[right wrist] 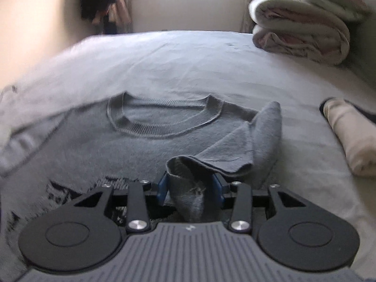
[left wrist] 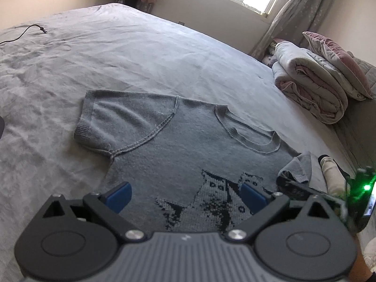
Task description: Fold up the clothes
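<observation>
Bedsheet (left wrist: 141, 54) is carrying the grey cat-pattern knit top (left wrist: 178, 145), lying face up and mostly flat, collar toward 12 o'clock. Folding is only beginning: its left sleeve (left wrist: 122, 117) is lying spread at 10 o'clock. Right gripper (right wrist: 190, 188) is clamping the right sleeve (right wrist: 235, 145), lifting it inward. Left gripper (left wrist: 185, 195) is hovering, jaws spread and empty.

Readable text: none | Small pale mark on left gripper (left wrist: 185, 198) housing: too small to read | Same mark on right gripper (right wrist: 190, 188) housing: illegible | Sweater (left wrist: 164, 145): knitted cat picture, no words
</observation>
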`<state>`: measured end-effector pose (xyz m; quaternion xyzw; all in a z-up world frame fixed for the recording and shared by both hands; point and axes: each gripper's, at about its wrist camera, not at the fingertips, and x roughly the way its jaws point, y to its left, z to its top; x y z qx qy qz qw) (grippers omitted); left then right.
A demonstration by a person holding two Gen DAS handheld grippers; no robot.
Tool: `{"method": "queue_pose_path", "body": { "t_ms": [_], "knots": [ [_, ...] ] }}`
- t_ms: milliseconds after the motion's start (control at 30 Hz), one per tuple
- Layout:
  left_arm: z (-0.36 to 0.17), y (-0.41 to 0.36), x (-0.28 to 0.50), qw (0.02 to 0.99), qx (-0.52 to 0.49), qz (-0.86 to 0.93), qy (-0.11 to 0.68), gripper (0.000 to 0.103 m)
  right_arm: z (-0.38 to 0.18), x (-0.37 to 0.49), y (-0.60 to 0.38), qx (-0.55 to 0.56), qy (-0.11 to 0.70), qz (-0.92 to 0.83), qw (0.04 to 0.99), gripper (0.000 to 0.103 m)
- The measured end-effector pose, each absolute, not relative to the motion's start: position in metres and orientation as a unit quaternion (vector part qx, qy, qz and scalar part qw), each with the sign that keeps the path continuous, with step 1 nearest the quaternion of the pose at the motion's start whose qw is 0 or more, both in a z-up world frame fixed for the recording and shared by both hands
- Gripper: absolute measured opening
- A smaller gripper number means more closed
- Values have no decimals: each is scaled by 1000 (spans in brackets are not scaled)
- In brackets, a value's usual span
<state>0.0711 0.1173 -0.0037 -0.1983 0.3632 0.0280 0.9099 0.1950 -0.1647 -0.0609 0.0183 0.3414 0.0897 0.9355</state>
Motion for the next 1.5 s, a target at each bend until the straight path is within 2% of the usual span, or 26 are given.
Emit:
{"method": "queue_pose_path", "body": {
  "t_ms": [200,267,400,467,533,567,800,867,900,1000,1100,1500],
  "knots": [
    [-6,117,73,907,-201,26,369,99,-67,207,-185,156,346,93,921,45],
    [-7,118,74,907,-200,26,370,99,-70,210,-192,211,336,89,914,50],
    [-9,120,75,905,-201,27,373,99,-74,215,-199,277,306,57,909,51],
    [-10,120,76,904,-202,26,375,99,-75,220,-194,270,304,34,913,41],
    [-10,121,77,904,-202,26,376,99,-73,225,-182,225,307,12,925,5],
    [-11,121,77,904,-202,25,377,99,-71,226,-174,196,306,7,932,5],
    [-12,124,78,901,-207,25,381,99,-61,233,-107,-14,296,25,955,5],
    [-11,125,78,901,-207,23,381,99,-62,234,-94,-45,301,32,952,8],
    [-11,125,78,901,-207,23,381,99,-65,235,-95,-47,305,40,950,14],
    [-10,125,78,901,-207,21,380,99,-64,236,-99,-11,317,84,945,18],
    [-10,123,77,902,-203,20,381,99,-54,231,-109,51,325,127,936,36],
    [-11,111,75,901,-192,4,390,99,-18,169,-170,65,328,118,935,37]
  ]
}}
